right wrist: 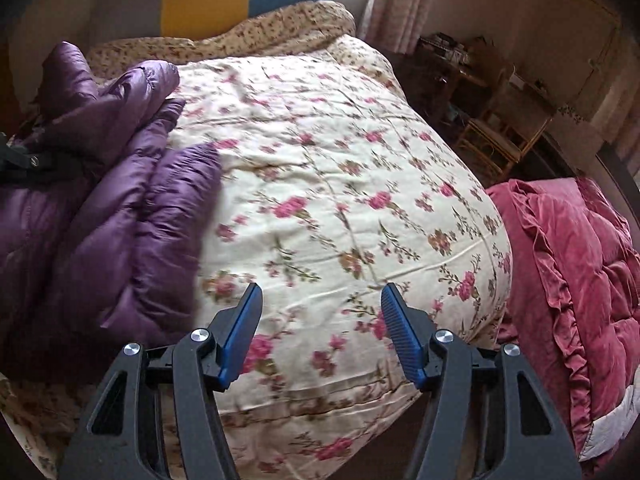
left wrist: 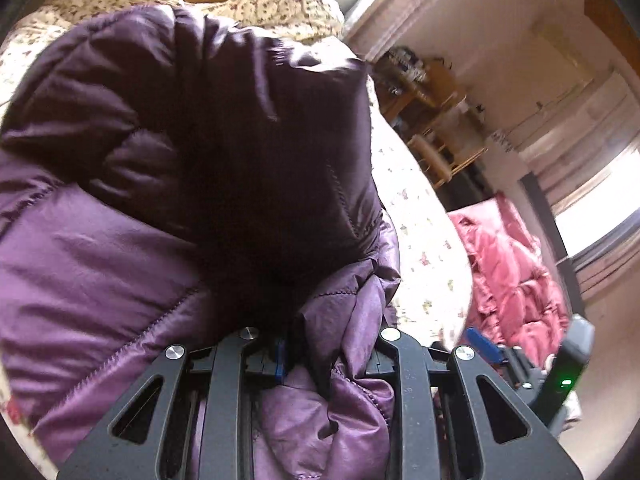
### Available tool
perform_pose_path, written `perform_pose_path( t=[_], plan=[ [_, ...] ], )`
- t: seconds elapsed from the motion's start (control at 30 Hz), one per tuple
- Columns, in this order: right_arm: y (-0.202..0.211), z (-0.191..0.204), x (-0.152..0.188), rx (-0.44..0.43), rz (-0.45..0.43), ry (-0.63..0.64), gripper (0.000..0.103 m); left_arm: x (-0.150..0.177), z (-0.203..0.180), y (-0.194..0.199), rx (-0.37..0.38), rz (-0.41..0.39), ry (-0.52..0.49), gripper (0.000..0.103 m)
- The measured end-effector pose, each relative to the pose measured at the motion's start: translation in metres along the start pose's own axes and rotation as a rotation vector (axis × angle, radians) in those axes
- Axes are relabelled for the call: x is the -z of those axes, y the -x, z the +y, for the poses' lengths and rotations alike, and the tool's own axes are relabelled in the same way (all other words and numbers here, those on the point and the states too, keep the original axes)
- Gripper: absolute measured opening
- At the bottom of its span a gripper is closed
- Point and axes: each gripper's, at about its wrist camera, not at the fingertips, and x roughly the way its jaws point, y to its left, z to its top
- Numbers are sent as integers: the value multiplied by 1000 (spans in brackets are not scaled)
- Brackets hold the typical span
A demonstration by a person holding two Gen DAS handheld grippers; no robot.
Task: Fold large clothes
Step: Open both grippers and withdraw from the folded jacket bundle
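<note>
One purple puffer jacket (right wrist: 100,208) lay at frame left on the floral bed (right wrist: 340,200). My left gripper (left wrist: 320,360) was clamped on its fabric; my right gripper (right wrist: 320,320) stood apart, empty. One pink quilt (right wrist: 580,300) at right.

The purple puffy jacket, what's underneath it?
The purple puffer jacket lies on a cream flowered quilt covering the bed. The quilt shows around its edge; whatever lies directly beneath the jacket is hidden.

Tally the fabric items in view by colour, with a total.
Purple quilted puffer jacket: 1
Cream floral duvet: 1
Pink ruffled velvet quilt: 1
Total: 3
</note>
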Motion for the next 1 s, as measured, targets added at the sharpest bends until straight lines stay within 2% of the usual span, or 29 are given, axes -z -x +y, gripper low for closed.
perform_pose_path(
  t=[0.1,0.17,0.27,0.33,0.37,0.57,0.67,0.77,0.9,1.0],
  plan=[
    [-8,-2,-2,-2,11,5,68,-2,-4,-11,-8,18,-3,24],
    [-8,-1,-2,-4,8,7,70,2,-13,-1,-1,12,-23,25],
    [-7,1,-4,-17,4,5,71,1,-21,15,41,7,-19,35],
    [-2,5,-6,-22,-7,11,71,0,-24,25,89,-9,-20,54],
    [-1,6,-7,-25,-10,14,71,0,-26,34,102,-25,-27,56],
    [19,22,-16,-55,-44,41,71,4,-24,94,145,-135,-52,57],
    [34,32,-21,-81,-69,55,71,13,-8,126,85,-211,-25,57],
    [49,42,-24,-108,-93,68,71,27,24,147,-6,-262,47,57],
    [68,55,-29,-151,-120,83,71,44,67,157,-146,-266,121,57],
    [85,67,-33,-179,-144,106,71,55,85,157,-202,-255,143,57]
  ],
)
